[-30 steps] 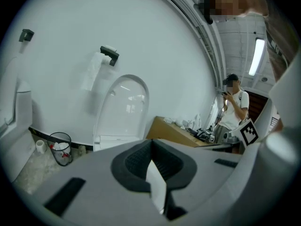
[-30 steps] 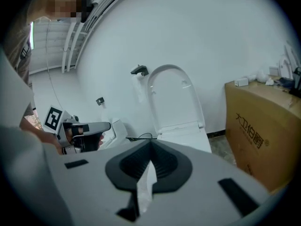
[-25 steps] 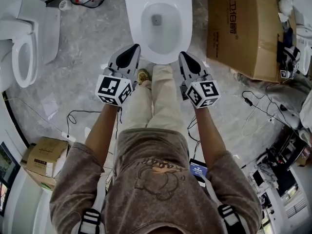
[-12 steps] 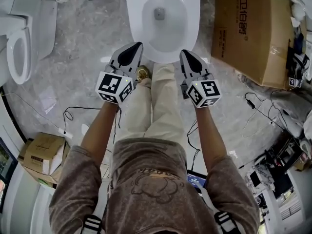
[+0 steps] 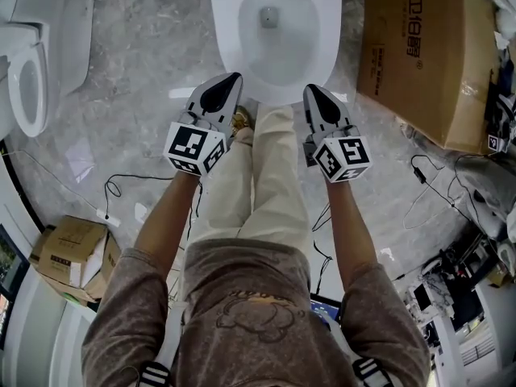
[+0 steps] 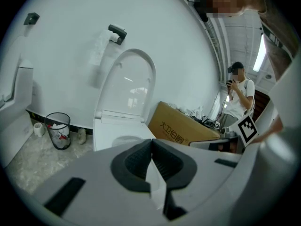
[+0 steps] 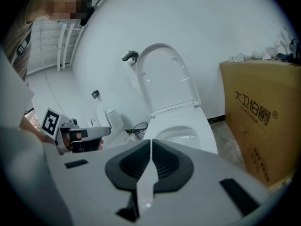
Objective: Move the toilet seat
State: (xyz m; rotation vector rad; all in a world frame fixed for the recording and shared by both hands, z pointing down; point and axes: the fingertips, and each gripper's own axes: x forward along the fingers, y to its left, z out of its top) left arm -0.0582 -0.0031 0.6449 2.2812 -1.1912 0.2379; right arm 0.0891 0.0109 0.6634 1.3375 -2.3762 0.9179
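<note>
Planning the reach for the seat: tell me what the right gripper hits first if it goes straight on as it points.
Most likely the toilet's front rim, just ahead of the shut right gripper. Depth is unclear: held higher, it would cross the bowl to the raised lid.

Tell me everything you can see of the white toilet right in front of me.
The toilet is glossy white, ceramic or plastic by its look, and stands on the grey marbled floor straight ahead. Its oval bowl is open, with a wide flat rim and a grey outlet at the bottom. The lid is raised upright by the white wall, hinged at the back. The left hand-held gripper and right hand-held gripper, both shut and empty, hover short of it; nothing touches it.
</note>
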